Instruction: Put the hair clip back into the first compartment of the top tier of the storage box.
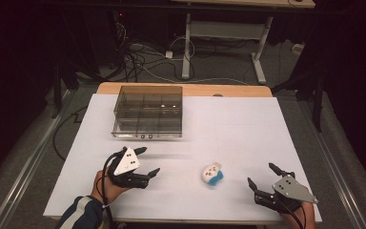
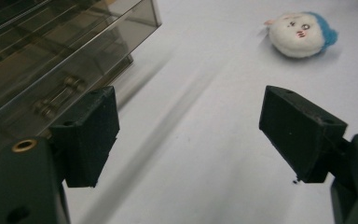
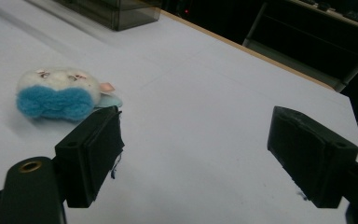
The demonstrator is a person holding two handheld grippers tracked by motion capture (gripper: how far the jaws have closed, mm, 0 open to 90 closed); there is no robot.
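Observation:
A small white and blue plush toy [image 1: 212, 173] [image 2: 301, 34] [image 3: 58, 94] lies on the white table [image 1: 228, 124], near the front and right of centre. My left gripper [image 1: 148, 162] [image 2: 189, 135] is open at the front left, with nothing between its jaws, and the toy sits well off to its right. My right gripper [image 1: 264, 176] [image 3: 193, 156] stands open at the front right, empty, with the toy a short way to its left. A smoky clear drawer box [image 1: 147, 112] [image 2: 51, 60] [image 3: 112, 10] stands at the back left of the table.
The table's front edge runs just below both hands. Beyond its far edge are a desk frame [image 1: 228, 33] and loose cables [image 1: 147, 57] on the floor. White tabletop lies open between the box and the toy.

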